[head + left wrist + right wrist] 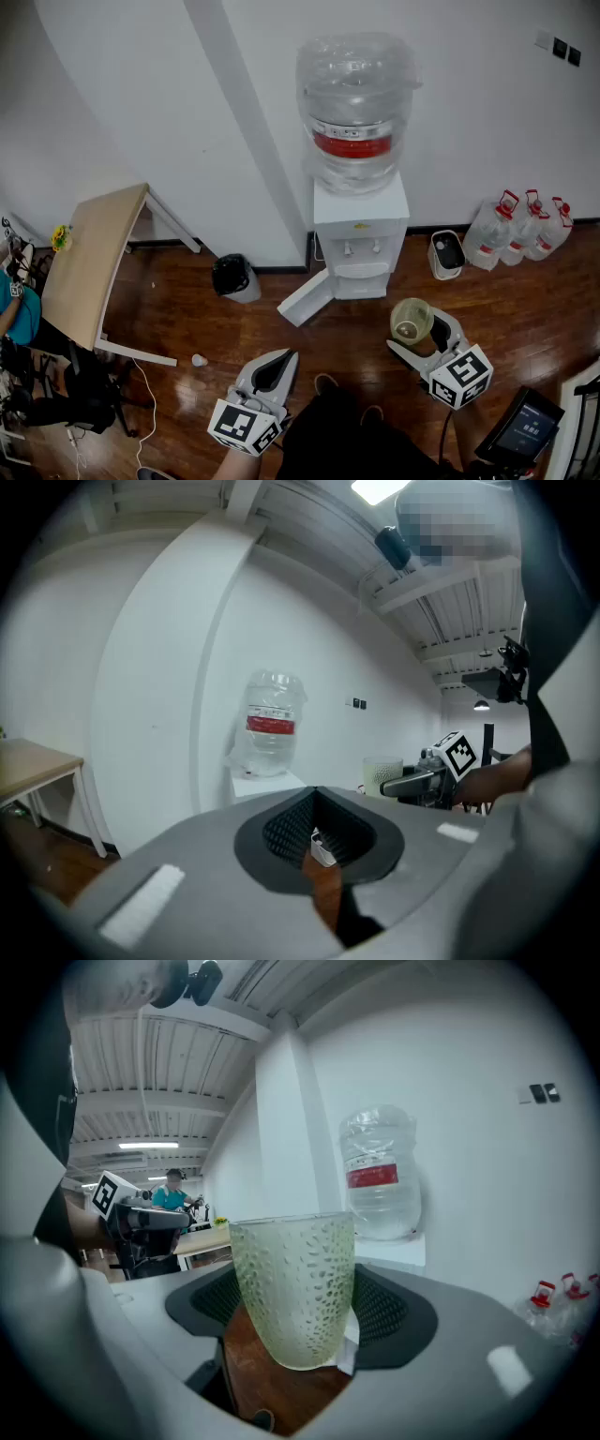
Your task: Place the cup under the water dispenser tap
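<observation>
A white water dispenser [361, 234] stands against the wall with a large clear bottle [356, 103] on top and two taps [362, 248] on its front. My right gripper [413, 332] is shut on a pale green dimpled cup [410, 319], held upright above the wooden floor, in front of the dispenser and to its right. In the right gripper view the cup [295, 1283] fills the space between the jaws, with the bottle [380, 1180] behind it. My left gripper [285, 360] hangs lower left, shut and holding nothing; its view shows the bottle [267, 726] ahead.
A black bin [234, 277] and a white panel [305, 298] stand left of the dispenser. A wooden table [89, 262] is at far left. Spare water jugs [525, 225] and a small white container [447, 253] sit at right. A screen [527, 431] is at bottom right.
</observation>
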### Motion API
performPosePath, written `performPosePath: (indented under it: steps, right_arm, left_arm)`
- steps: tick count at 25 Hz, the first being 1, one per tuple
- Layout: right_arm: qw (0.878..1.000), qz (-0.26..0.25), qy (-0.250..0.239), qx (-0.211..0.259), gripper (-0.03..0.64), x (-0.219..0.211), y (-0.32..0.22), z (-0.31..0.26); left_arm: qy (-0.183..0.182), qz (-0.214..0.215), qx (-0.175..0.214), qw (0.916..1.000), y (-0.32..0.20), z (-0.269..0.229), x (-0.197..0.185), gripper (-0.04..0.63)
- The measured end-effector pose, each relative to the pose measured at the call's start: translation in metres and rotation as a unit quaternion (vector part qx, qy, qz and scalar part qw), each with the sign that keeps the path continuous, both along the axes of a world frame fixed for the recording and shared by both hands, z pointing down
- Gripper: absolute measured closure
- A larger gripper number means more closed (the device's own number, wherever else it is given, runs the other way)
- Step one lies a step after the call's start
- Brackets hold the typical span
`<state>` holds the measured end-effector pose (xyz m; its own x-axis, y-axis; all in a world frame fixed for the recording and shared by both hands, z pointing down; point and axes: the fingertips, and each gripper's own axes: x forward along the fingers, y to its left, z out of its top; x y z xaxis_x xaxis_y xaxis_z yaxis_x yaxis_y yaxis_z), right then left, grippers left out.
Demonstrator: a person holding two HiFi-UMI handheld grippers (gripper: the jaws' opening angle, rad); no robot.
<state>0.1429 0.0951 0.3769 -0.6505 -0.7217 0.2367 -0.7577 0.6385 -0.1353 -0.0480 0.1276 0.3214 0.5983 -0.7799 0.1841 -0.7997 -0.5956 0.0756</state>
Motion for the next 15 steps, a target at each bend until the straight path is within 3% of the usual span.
performPosePath:
  steps: [10,15]
  right_arm:
    - [0.999,0.033,0.004,-0.033,0.252,-0.054,-0.123,0.087]
    - [0.997,0.051,0.008,-0.051,0.252,-0.072,-0.17,0.139]
  left_arm:
    - [0.003,0.035,-0.038,0.9986,-0.125,0.048,-0.042,0.532]
    - [-0.003,0.025,-0.058,0.998,-0.185,0.091,-0.063,0.535]
